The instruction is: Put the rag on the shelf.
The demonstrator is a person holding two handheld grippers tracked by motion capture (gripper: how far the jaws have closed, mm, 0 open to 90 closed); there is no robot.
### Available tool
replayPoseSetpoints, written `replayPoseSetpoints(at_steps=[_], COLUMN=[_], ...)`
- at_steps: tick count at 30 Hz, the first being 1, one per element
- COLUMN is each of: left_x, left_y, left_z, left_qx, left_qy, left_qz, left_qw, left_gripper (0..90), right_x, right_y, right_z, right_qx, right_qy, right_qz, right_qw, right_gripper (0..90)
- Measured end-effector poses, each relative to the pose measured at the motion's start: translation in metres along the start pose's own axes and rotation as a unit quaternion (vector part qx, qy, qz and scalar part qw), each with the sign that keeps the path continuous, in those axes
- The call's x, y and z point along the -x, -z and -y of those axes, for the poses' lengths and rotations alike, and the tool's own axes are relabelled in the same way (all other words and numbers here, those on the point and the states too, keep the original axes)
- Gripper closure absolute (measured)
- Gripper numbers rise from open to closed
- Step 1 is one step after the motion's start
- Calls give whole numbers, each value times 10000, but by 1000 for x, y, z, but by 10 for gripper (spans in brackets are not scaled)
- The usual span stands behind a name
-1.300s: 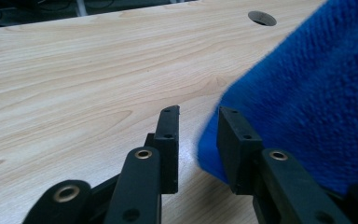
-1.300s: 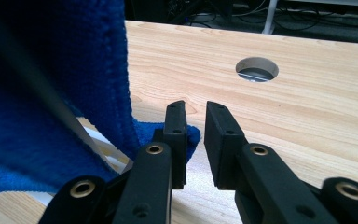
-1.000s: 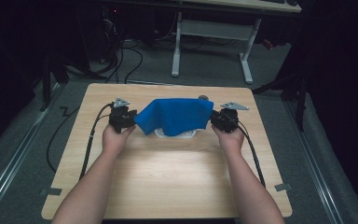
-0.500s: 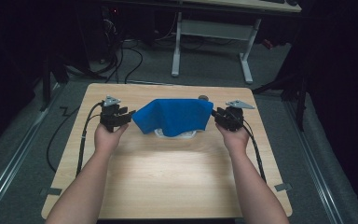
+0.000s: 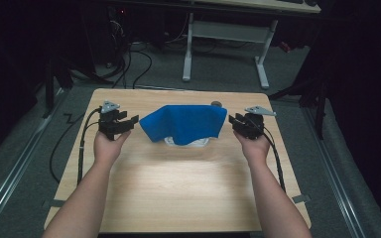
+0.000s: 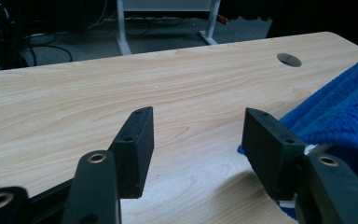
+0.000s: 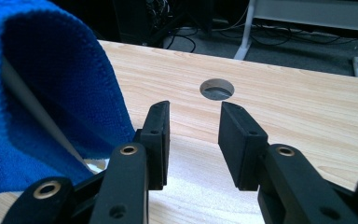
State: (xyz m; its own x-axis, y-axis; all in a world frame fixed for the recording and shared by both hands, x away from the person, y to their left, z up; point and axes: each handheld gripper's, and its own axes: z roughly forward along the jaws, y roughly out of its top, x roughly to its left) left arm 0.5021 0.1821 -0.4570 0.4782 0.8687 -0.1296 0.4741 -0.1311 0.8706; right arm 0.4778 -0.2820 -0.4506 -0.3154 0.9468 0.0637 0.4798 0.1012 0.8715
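Two claws open, just widened, blue cloth [image 5: 186,124] btwn, untouched

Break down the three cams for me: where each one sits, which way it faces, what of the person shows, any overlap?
High view: above the person's side, looking forward and down on the table; both forearms, left gripper, right gripper, blue towel over a white dish.
Left gripper view: on the left gripper, low over the wood; open jaws, towel at right.
Right gripper view: on the right gripper, low; open jaws, towel at left.
Shared: towel, and the round table hole in all three.
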Motion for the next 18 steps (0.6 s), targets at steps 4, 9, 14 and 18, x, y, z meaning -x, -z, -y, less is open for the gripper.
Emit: replayPoseSetpoints(at_steps=[4,9,14,18], left_x=[-3,6,29,52], left_y=[11,36,65,87], left_z=[2,14,48,77], left_qx=[36,61,80,98], left_qy=[-49,-186,-153,-172], left_qz=[-64,27,167,211], left_qw=[10000,9998,9997,9996], left_gripper=[442,439,418,403], right_x=[-1,-5,-18,-32], right_y=[6,21,54,80], right_z=[1,8,23,38], right_qx=[18,74,215,161], right_qy=[61,236,522,671], right_qz=[-14,39,-38,-68], right_qw=[10000,9997,9984,9976], right_gripper=[639,604,548,516])
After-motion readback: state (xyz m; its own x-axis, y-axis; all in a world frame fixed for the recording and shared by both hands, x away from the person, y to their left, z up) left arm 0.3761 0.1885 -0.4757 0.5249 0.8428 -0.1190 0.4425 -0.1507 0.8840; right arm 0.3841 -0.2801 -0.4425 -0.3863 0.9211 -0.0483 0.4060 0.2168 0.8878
